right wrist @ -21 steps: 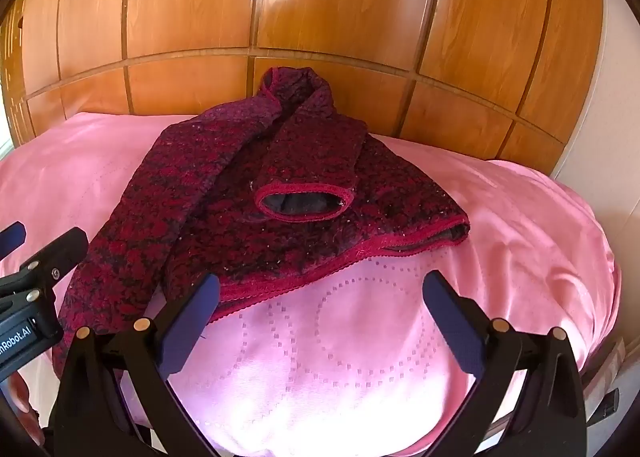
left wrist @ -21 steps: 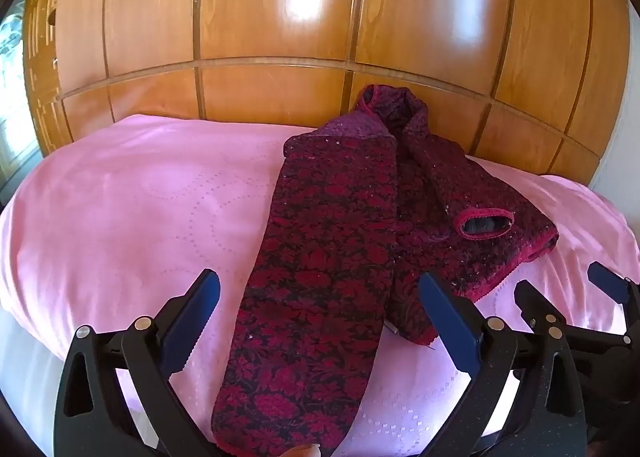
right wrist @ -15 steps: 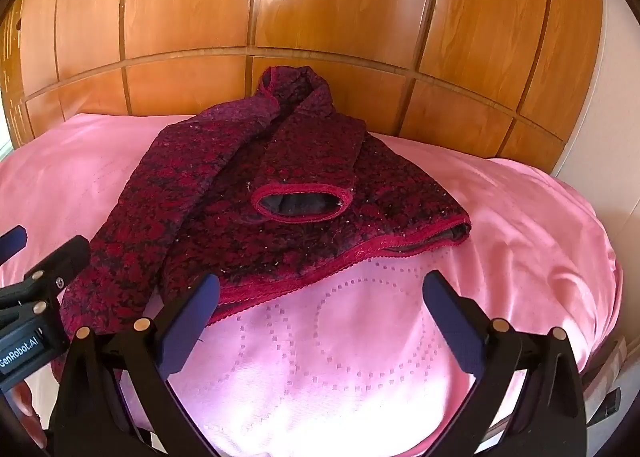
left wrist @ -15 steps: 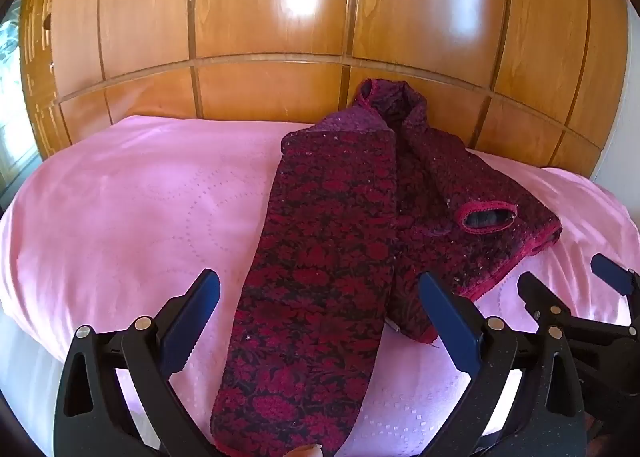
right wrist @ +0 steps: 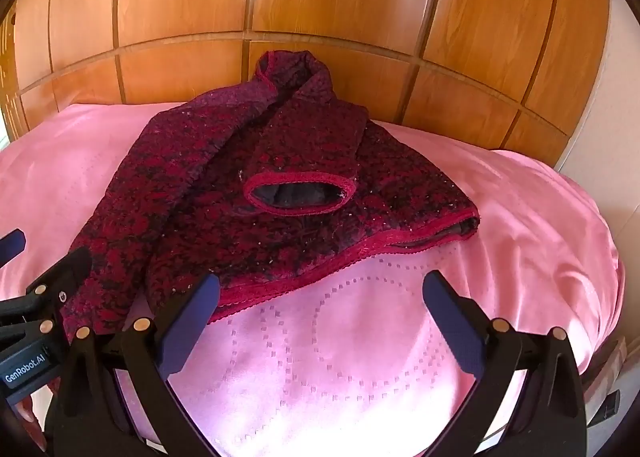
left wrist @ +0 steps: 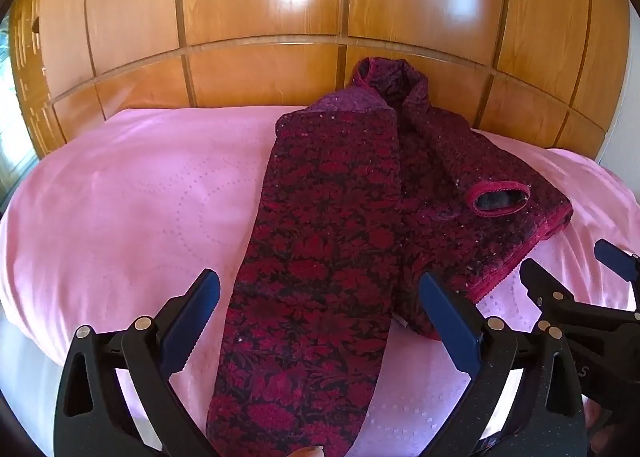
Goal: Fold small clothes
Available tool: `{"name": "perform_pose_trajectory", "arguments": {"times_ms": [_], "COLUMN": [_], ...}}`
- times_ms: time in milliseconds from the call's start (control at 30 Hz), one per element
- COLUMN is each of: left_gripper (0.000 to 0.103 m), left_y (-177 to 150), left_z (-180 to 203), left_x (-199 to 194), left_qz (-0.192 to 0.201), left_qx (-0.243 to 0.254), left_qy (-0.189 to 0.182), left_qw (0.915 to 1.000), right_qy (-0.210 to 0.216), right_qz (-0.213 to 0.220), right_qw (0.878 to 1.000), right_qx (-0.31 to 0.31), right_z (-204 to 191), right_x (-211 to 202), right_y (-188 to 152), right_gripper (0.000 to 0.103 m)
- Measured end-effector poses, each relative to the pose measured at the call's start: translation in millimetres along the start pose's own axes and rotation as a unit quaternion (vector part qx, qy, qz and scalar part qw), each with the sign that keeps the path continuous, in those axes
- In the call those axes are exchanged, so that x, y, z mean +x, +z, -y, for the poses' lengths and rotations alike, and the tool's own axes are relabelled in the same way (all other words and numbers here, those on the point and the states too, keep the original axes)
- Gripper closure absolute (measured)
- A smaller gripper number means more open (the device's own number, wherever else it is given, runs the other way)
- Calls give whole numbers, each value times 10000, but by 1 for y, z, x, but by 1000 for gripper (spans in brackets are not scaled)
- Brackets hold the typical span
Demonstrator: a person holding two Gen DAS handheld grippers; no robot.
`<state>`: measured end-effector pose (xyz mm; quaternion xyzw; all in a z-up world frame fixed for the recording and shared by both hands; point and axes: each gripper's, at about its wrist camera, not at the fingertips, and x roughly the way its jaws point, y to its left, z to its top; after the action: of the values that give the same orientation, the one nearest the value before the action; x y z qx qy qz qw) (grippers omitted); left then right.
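Now both your left hand-held gripper point(left wrist: 320, 315) and right hand-held gripper point(right wrist: 322, 315) hang released, having eased back from the half-folded floral jacket point(left wrist: 360, 217) lying on the pink bedspread point(left wrist: 132, 197), one sleeve unfolded.

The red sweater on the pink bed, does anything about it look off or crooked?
Yes, the sweater is only half folded. One sleeve lies folded across the body, while the other sleeve stretches out straight toward the near edge of the bed cover.
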<state>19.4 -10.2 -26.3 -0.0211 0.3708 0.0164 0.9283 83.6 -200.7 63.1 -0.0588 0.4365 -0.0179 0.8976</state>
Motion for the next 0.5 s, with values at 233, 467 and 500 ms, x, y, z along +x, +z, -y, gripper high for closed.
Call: {"name": "perform_pose_trajectory", "arguments": {"times_ms": [233,467,500], "left_gripper": [4,4,4], "left_y": [-1,2,2], "left_z": [1,3,4], "left_x": [5,-1,-2], "left_qz": [-66,79,95], "left_qx": [88,226,246], "left_qy": [58,169,172], "left_qw": [9999,9996,9995], "right_qy": [20,127,129], "right_qz": [-59,-122,-140], "right_qw": [10000,9996,9995], "right_qx": [34,232,256], "right_z": [0,7,8], "right_x": [4,6,6], "right_y": [0,0,0], "right_gripper": [2,2,2]}}
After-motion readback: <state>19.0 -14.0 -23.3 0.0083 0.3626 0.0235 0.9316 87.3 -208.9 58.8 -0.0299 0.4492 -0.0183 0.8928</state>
